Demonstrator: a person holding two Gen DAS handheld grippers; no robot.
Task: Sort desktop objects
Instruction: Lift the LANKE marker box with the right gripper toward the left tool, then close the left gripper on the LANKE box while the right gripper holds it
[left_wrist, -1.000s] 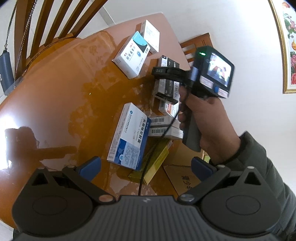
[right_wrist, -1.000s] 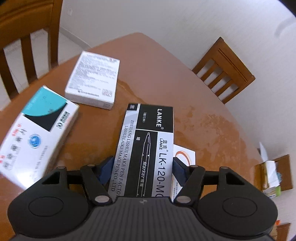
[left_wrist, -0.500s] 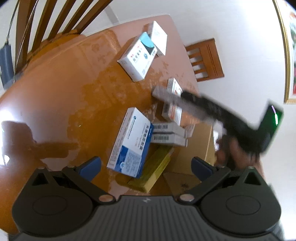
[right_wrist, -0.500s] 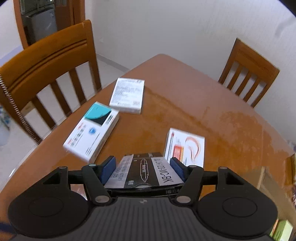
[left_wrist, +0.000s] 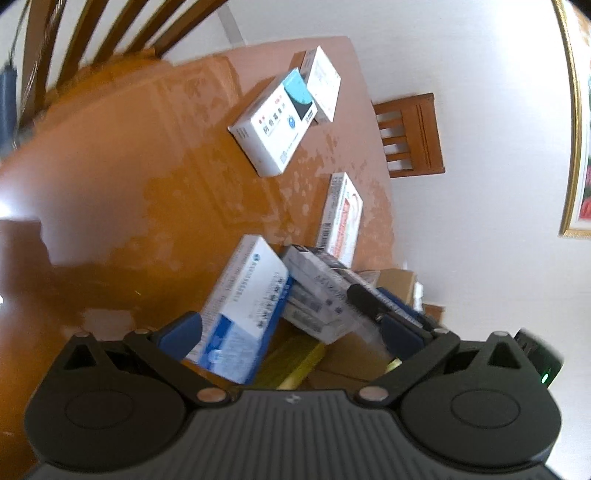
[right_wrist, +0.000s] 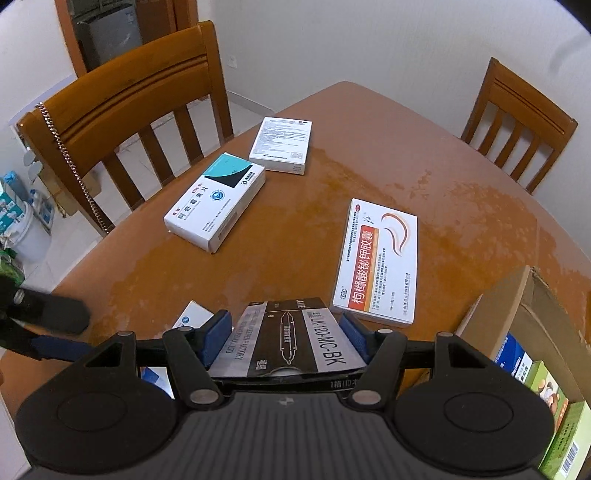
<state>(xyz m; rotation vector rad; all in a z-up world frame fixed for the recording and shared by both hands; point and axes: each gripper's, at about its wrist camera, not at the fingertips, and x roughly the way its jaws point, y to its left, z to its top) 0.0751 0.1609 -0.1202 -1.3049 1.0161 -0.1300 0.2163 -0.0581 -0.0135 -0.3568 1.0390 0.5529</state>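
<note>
The right claw (right_wrist: 286, 334) holds the pen box (right_wrist: 291, 338), now lifted off the surface (right_wrist: 314, 206) beside the red box (right_wrist: 378, 258), probably bound for the carton (right_wrist: 517, 306). The left claw (left_wrist: 291, 332) stands wide, empty.

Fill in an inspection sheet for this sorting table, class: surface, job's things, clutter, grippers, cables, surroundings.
Surface: wooden table, glossy, with worn patches.
Job's things: black pen box held off the table; red-striped box, teal-cornered box and white box lie flat, apart; blue box between the left fingers.
Clutter: cardboard carton at the right edge, holding small boxes.
Grippers: right gripper shut on the pen box; left gripper open.
Cables: nothing seen.
Surroundings: two wooden chairs, one with a chain strap; white wall; framed picture.
</note>
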